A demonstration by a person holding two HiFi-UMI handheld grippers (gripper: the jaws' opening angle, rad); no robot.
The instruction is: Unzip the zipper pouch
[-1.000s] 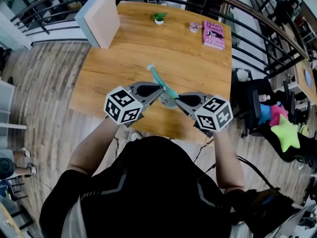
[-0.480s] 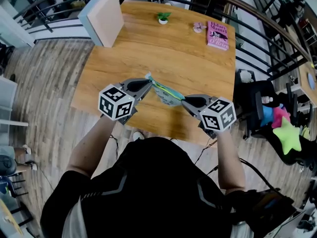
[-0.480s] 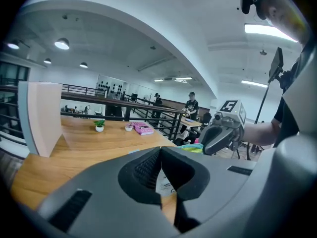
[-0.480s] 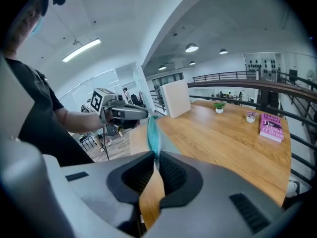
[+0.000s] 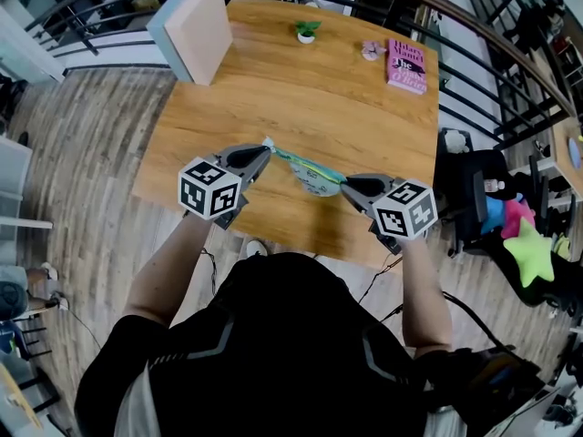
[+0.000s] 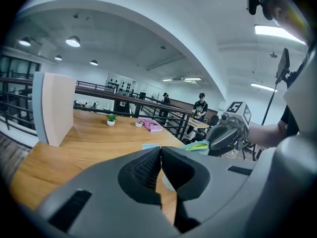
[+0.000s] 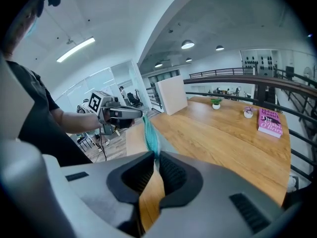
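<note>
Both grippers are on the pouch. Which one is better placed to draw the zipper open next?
Probably the left gripper: its jaws are pinched tight on the thin end tip of the pouch, possibly the pull. The right gripper clamps the opposite end and can anchor it.

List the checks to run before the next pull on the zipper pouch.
1. Left tool clamped on one end of the zipper pouch: ok.
2. Right tool clamped on the other end, teal edge between its jaws: ok.
3. Pouch stretched straight between the two tools: ok.
4. Which tool has the zipper pull: cannot tell.
5. How far the zipper is open: cannot tell.
6. Pink book at the far table corner, well away from the pouch: ok.
</note>
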